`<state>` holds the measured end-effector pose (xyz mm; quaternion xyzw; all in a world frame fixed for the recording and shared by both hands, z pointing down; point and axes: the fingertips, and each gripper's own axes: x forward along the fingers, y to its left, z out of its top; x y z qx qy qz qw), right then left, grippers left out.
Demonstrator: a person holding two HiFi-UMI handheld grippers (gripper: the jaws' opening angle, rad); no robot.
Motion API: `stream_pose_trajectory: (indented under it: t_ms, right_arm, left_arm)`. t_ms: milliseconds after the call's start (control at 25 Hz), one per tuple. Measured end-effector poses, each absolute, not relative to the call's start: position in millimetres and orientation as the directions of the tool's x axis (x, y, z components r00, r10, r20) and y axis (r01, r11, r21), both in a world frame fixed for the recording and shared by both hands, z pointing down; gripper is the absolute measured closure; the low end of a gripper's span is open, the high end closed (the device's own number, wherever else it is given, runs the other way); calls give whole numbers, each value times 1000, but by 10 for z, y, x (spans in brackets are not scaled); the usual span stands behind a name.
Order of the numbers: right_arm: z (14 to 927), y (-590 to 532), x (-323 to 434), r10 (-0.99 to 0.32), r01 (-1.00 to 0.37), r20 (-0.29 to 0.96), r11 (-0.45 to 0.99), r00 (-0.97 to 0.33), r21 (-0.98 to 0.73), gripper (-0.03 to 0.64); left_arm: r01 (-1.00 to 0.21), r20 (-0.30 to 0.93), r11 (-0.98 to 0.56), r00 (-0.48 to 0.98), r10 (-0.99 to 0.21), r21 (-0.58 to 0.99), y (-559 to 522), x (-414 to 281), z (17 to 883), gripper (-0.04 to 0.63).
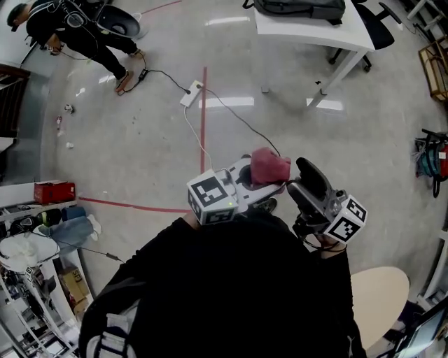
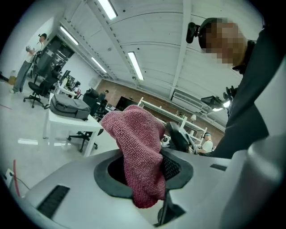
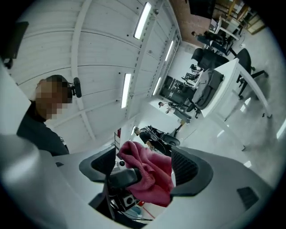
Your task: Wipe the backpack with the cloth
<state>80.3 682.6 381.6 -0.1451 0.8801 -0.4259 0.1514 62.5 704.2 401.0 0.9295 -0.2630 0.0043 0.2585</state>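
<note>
- The left gripper (image 1: 253, 179) is clamped on the cloth (image 1: 270, 166). In the left gripper view the red cloth (image 2: 139, 152) sits pinched between the two jaws of the left gripper (image 2: 143, 171), bunched up above them, with a tail hanging out below.
- The right gripper (image 1: 302, 168) stands wide open. In the right gripper view both jaws of the right gripper (image 3: 142, 170) are far apart.
- In that same view the cloth (image 3: 155, 173) lies in the gap between the right gripper's jaws, close against the pad on the picture's right. The pads do not squeeze it; the hold is the left gripper's alone.
- A dark jaw of the left gripper crosses the front of the cloth in the right gripper view, low and left of centre.
- In the head view the two grippers meet tip to tip in front of the person's chest, with the cloth as a red lump between them — just above the left gripper's tips and just beside the right gripper's.
- Both grippers are held up over the floor (image 1: 140, 161), not over any table.
- The backpack (image 1: 301, 8) lies flat on a white table (image 1: 315, 33) at the top edge of the head view, well apart from both grippers and the cloth.
- The left gripper view shows the same grey backpack (image 2: 69, 107) on the table (image 2: 67, 121) — far behind the cloth and to its left.
- Nothing touches the backpack.
</note>
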Motion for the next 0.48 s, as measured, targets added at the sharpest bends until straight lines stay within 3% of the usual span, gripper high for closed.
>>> stream_pose_trajectory:
  t_ms: [160, 320, 480]
  right_arm:
    - [3817, 6579, 522, -317, -157, -79, 653, -945, -741, 221]
    - [3850, 6259, 299, -283, -178, -19, 652, -959, -737, 225]
    - [3967, 5959, 77, -305, -252, 58, 651, -951, -716, 380]
  left_arm:
    - [-388, 108, -813, 918, -381, 435, 6761, 648, 3977, 456]
    - [-183, 69, -858, 983, -171, 480, 6537, 626, 3976, 454]
    - [-74, 20, -808, 997, -77, 585, 6280, 397, 4118, 453]
